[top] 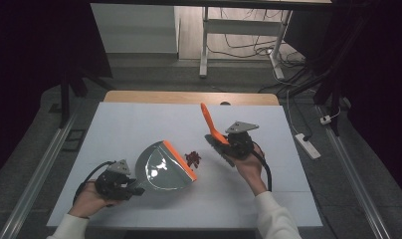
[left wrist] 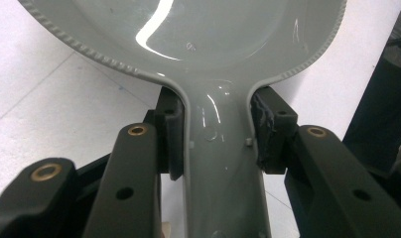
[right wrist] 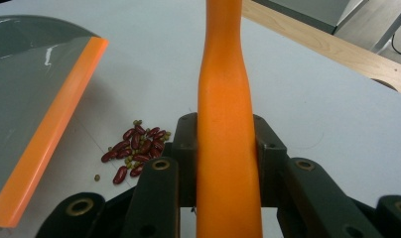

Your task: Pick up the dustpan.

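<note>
The left tool (top: 135,188) is clamped on the grey dustpan's (top: 161,169) handle, the pan lying flat on the white surface (top: 139,124) with its orange lip toward the beans (top: 193,158). The right tool (top: 224,144) grips the orange brush handle (top: 209,122), just right of the bean pile.

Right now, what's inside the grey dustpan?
The dustpan pan looks bare, showing just glare. The beans lie outside, past its orange lip. Anything beneath it is covered.
</note>
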A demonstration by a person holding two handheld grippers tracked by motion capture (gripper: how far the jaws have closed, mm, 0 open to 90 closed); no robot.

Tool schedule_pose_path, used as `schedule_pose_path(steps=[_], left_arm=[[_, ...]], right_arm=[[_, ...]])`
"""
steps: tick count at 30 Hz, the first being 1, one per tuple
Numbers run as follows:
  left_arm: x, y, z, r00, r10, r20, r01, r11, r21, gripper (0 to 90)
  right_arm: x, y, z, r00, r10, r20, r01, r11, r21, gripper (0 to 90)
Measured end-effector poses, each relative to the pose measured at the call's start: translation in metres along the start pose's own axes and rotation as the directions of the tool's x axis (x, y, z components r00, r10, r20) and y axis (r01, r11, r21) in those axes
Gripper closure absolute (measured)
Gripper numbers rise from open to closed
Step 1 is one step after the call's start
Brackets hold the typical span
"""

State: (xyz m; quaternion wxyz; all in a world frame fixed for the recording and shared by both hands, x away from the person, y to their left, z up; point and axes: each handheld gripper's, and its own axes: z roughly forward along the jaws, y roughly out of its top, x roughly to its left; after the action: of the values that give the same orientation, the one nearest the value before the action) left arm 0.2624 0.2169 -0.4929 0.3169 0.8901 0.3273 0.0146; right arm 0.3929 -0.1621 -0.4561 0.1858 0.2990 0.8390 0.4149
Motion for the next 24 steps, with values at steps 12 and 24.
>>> schedule_pose_path(steps=[12,24], left_arm=[[-0.001,0.002,0.003,0.9999,-0.005,0.012,0.005,0.9987,0.051,61.8],[-0.002,0.004,0.013,0.9998,-0.009,0.019,0.007,0.9967,0.08,61.8]], right_arm=[[0.003,0.001,0.007,0.9998,-0.017,-0.009,0.017,0.9998,0.01,70.3],[0.007,0.002,0.016,0.9995,-0.01,-0.031,0.011,0.9997,0.021,70.3]])
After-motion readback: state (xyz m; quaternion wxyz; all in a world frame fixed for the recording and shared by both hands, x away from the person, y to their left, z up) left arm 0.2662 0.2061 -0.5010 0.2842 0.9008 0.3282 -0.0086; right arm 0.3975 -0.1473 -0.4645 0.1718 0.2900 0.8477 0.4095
